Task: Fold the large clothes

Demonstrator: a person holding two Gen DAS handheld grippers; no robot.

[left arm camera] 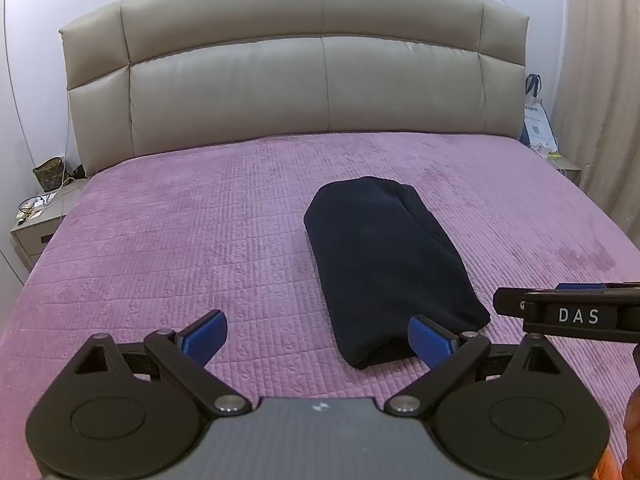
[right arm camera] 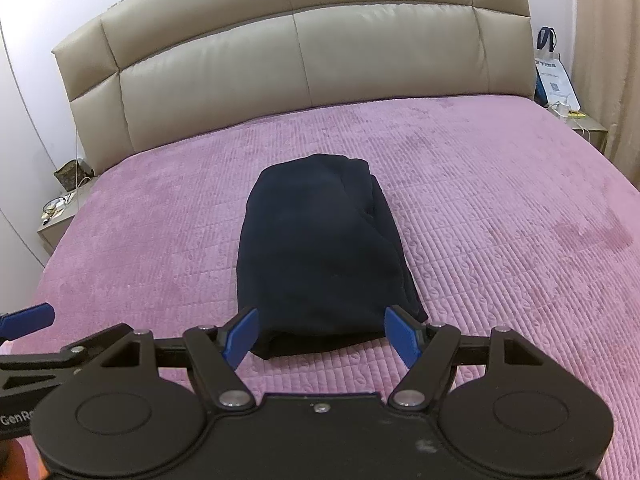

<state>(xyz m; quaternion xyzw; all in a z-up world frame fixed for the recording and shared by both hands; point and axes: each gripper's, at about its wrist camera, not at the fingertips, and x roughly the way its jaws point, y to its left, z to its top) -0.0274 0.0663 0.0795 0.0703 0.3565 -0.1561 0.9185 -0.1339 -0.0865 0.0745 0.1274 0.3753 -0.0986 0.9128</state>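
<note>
The bed, under a quilted pink cover, fills the middle and lower half of both views, with the beige padded headboard across the top. Nightstands sit at the far left and far right edges, each cluttered with small items too small to name.

The dark navy garment lies on the cover at centre frame in the right wrist view and right of centre in the left wrist view — already a narrow, thick bundle running from the lower middle up toward the headboard, with layered edges showing along its right side.

The right gripper sits at the bottom centre, jaws wide, its 2 blue pads flanking the bundle's near end without touching it. The left gripper is at the bottom of its view, jaws also wide and empty, its right pad just beside the near end.

The fold looks nearly done; what seems left is 1 last halving, or just tidying. To do it well, I would pinch every layer at the 2 near corners, lift low and evenly, carry the end toward the far end, and set it down square — a shallow bite would likely let the inner layers slide out.
</note>
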